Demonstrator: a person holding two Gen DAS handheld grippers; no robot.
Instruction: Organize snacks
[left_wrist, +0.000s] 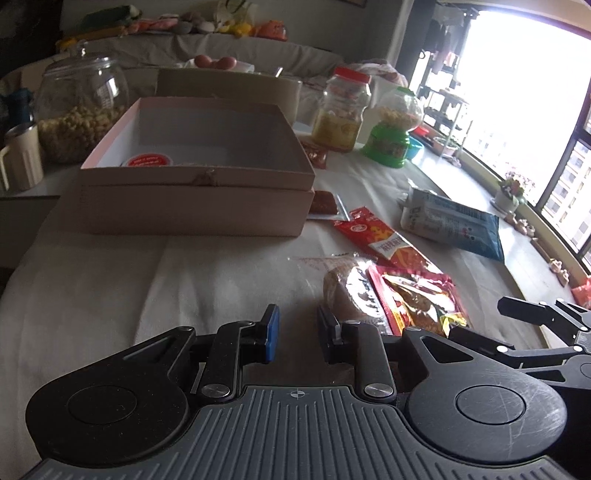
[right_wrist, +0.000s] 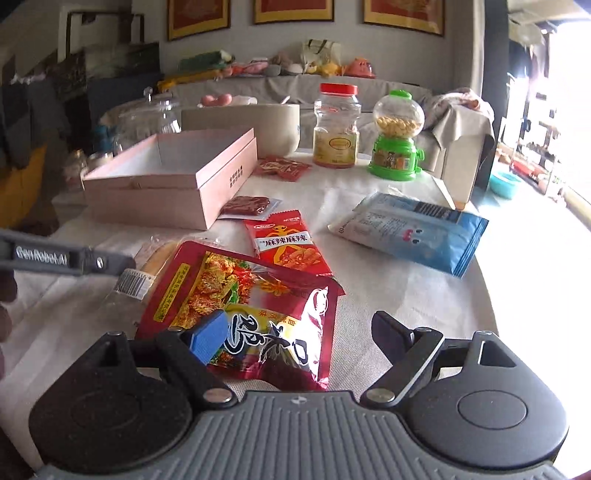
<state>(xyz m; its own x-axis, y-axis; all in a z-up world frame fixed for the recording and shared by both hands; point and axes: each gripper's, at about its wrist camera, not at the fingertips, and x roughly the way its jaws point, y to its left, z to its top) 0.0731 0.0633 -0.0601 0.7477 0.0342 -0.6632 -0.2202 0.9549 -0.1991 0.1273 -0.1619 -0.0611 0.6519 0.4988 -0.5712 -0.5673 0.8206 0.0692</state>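
Note:
An open pink box (left_wrist: 199, 184) (right_wrist: 173, 181) sits on the white cloth and holds a round red-lidded snack (left_wrist: 147, 161). My left gripper (left_wrist: 295, 332) is open and empty, just left of a wrapped bread (left_wrist: 345, 291) (right_wrist: 155, 258). My right gripper (right_wrist: 299, 332) is open wide, its jaws either side of the near end of a big red foil snack bag (right_wrist: 251, 299) (left_wrist: 417, 299). Beyond lie a red spicy-strip packet (right_wrist: 288, 243) (left_wrist: 380, 240), a blue-white bag (right_wrist: 410, 229) (left_wrist: 454, 225) and a small dark snack (right_wrist: 247, 205) (left_wrist: 325, 203) beside the box.
At the table's far side stand a glass jar of snacks (left_wrist: 77, 110), a red-lidded plastic jar (right_wrist: 336, 125) (left_wrist: 341, 110), a green candy dispenser (right_wrist: 397, 136) (left_wrist: 395, 129), a beige pot (right_wrist: 258, 125) and a red packet (right_wrist: 284, 168). A cream mug (left_wrist: 20, 158) stands left.

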